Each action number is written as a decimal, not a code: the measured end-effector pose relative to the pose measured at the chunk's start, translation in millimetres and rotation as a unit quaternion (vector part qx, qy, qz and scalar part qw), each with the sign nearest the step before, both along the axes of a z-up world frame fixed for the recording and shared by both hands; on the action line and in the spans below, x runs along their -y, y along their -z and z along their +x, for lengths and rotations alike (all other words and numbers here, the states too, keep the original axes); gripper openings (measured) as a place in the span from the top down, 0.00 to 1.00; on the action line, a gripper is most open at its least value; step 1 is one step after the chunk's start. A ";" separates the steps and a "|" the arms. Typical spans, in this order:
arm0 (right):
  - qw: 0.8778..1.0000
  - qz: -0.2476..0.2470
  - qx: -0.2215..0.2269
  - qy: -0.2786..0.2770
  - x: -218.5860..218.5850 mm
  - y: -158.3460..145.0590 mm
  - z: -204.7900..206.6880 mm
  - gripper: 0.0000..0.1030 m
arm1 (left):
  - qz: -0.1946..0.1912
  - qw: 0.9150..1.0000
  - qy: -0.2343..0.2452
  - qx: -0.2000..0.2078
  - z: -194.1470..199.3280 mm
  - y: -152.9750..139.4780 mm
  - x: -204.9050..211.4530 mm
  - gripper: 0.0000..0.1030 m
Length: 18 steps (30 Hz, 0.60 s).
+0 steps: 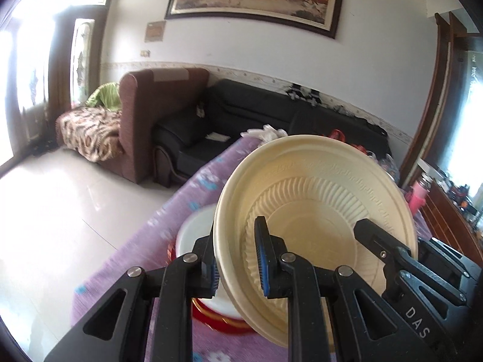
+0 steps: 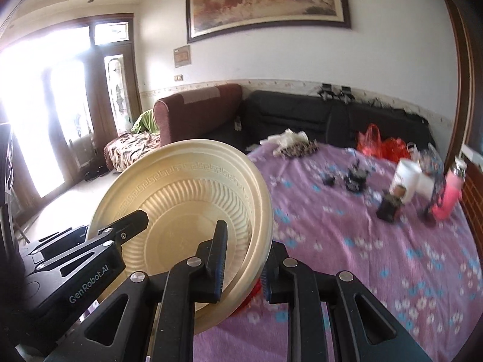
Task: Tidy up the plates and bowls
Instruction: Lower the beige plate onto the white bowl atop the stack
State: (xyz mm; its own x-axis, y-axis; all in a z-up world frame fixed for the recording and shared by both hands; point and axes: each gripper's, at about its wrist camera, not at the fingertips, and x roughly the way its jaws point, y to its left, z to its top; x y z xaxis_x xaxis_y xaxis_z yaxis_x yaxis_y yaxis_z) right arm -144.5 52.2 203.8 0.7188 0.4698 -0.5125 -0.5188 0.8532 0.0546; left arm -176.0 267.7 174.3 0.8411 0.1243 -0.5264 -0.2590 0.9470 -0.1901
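A cream ribbed bowl (image 1: 317,199) hangs tilted above the purple tablecloth (image 1: 181,211), its inside turned towards both cameras. My left gripper (image 1: 237,250) is shut on its left rim, one pad inside and one outside. My right gripper (image 2: 244,262) is shut on the opposite rim of the same bowl (image 2: 187,199). Each view also shows the other gripper's black fingers (image 1: 374,238) reaching into the bowl. Under the lifted bowl, a white bowl (image 1: 194,229) sits on a red plate with a gold rim (image 1: 211,322).
Across the tablecloth (image 2: 362,271) lie a white mug (image 2: 406,181), a pink bottle (image 2: 449,199), small dark objects (image 2: 356,176), red bags (image 2: 380,143) and crumpled white plastic (image 2: 289,138). Sofas (image 1: 187,126) and tiled floor (image 1: 75,196) lie beyond the table's left edge.
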 end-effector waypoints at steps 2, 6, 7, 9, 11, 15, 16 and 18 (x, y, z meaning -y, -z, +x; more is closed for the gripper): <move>1.000 -0.002 -0.003 -0.005 -10.1 -0.4 8.5 0.79 | 0.005 1.000 -0.008 -0.002 6.2 -1.8 -6.4 0.83; 0.999 -0.003 -0.033 -0.012 -25.5 10.4 29.7 0.78 | 0.007 1.000 -0.018 -0.017 21.3 4.6 -17.5 0.83; 0.999 -0.001 -0.043 -0.013 -28.4 14.6 34.7 0.78 | 0.007 1.000 -0.019 -0.021 24.2 7.3 -19.3 0.83; 0.998 0.000 -0.060 -0.017 -31.5 22.1 42.7 0.78 | 0.009 0.999 -0.023 -0.031 30.3 13.6 -22.3 0.83; 0.997 -0.002 -0.077 -0.020 -35.1 31.5 51.2 0.78 | 0.010 0.999 -0.024 -0.040 36.2 20.1 -24.8 0.83; 0.994 -0.004 -0.105 -0.022 -41.6 49.2 64.4 0.78 | 0.011 0.997 -0.027 -0.064 47.1 35.4 -33.1 0.83; 0.993 -0.004 -0.113 -0.023 -43.3 54.3 67.8 0.78 | 0.012 0.997 -0.029 -0.068 48.7 38.3 -35.1 0.83; 0.992 -0.006 -0.121 -0.025 -45.2 60.1 71.8 0.78 | 0.020 0.996 -0.034 -0.075 52.7 43.1 -37.3 0.83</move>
